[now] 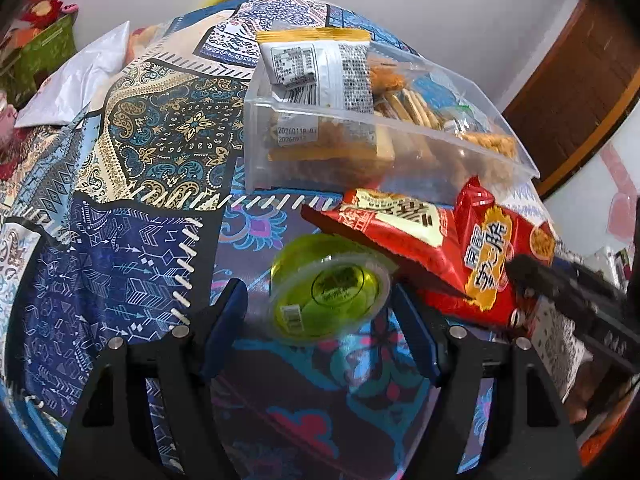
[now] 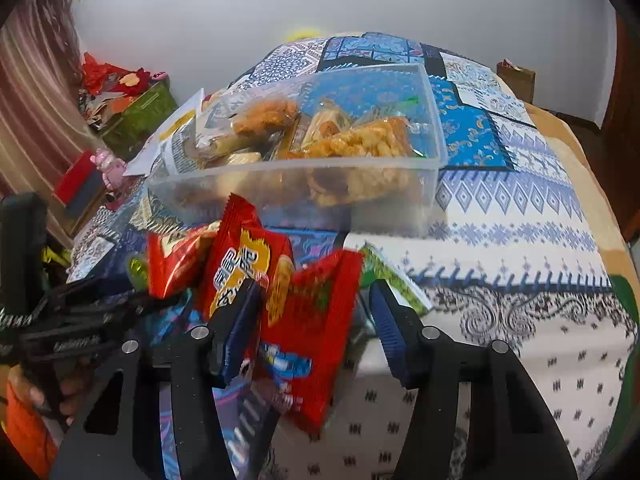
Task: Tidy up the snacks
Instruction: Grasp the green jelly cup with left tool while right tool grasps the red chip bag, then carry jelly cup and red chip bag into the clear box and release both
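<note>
Both grippers poised low over loose snacks on the patterned cloth.

Left gripper: fingers spread, released, straddling a green jelly cup without touching it. Red snack packets lie just right of the cup. Right gripper: a red packet stands between its fingers; whether they clench it I cannot tell. Behind, a clear plastic bin already holds bagged snacks.

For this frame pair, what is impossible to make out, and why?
- Right wrist view: the red packet between the right gripper fingers is motion-blurred, so print and pad contact are unreadable.
- Right wrist view: a green packet is mostly hidden behind that red packet and a finger.
- Left wrist view: the jelly cup lid print is too small and blurred.
- Both views: the clear box bottom layer is hidden under upper packs.
</note>
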### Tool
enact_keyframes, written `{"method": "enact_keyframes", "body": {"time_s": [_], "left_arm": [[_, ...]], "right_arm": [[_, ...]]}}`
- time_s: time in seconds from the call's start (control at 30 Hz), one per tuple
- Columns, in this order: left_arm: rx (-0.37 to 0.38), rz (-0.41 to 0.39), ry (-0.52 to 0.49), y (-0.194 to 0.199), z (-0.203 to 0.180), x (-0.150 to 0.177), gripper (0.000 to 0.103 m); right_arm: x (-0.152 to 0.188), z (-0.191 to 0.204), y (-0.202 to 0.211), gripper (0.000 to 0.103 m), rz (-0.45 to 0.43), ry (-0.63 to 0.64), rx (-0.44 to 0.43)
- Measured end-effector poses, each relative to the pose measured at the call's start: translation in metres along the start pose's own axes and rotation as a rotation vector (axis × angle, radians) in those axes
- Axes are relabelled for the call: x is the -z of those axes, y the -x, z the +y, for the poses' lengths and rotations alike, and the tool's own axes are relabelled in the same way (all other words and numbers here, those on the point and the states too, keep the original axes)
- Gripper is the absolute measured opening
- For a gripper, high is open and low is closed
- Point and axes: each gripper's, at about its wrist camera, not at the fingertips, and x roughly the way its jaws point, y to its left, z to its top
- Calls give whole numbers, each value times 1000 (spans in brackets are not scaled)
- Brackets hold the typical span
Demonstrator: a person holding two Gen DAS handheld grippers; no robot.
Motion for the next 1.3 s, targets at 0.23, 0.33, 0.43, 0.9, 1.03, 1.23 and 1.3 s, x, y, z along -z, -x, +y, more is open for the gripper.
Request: {"method": "enact_keyframes", "body": {"time_s": [0.23,0.33,0.43,0.9,1.03,1.23,1.3], "left_arm": [[-6,-50,-7,6,0,-3,58],[-4,-56,-12,9,1,-1,58],[5,-57,-22,14,1,6,58],[7,-51,-48,20,-7,18,57],[7,-54,-49,26,-8,20,57],[5,-94,-56,50,-11,22,57],[5,-121,-61,61,-14,19,57]], "right_arm": [[9,3,9,34,5,-13,-42],[11,8,7,34,15,-5,-57],[12,13,-1,35,36,-1,-76],[8,29,-22,35,69,-27,-172],[8,35,-7,28,31,2,-145],[3,38,20,25,-50,45,-80],[-1,37,30,25,-78,41,-78]]}}
